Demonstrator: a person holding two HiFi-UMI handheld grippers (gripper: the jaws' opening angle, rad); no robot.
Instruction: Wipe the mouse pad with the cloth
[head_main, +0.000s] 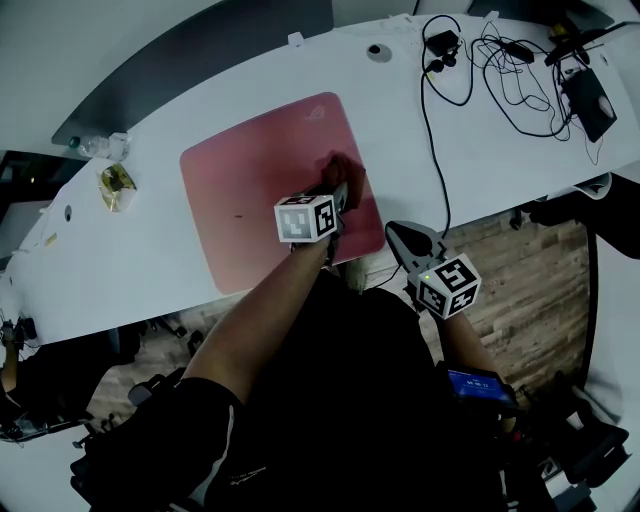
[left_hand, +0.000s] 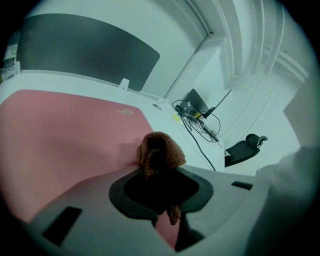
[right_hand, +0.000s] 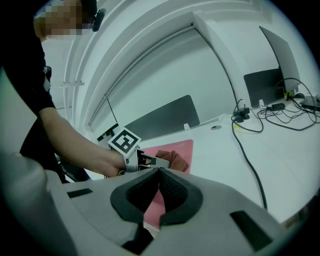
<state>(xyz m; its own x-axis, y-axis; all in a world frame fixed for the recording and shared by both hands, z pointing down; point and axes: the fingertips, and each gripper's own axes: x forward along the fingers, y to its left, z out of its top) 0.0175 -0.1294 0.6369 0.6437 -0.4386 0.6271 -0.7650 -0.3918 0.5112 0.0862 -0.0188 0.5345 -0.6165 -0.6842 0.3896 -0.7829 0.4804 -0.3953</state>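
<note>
The left gripper (head_main: 342, 195) is clenched on the cloth (head_main: 347, 168), at the right side of the mouse pad (head_main: 250, 170), by the front edge of the bench (head_main: 480, 150). The right gripper (head_main: 408, 240) is squeezed together on nothing, so a hard push could slide the pad off.

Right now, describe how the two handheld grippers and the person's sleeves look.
The left gripper and right gripper each have a pale grey plastic body, dark textured pads lining the jaws and a white cube with black square markers. The person wears a black short-sleeved top.
</note>
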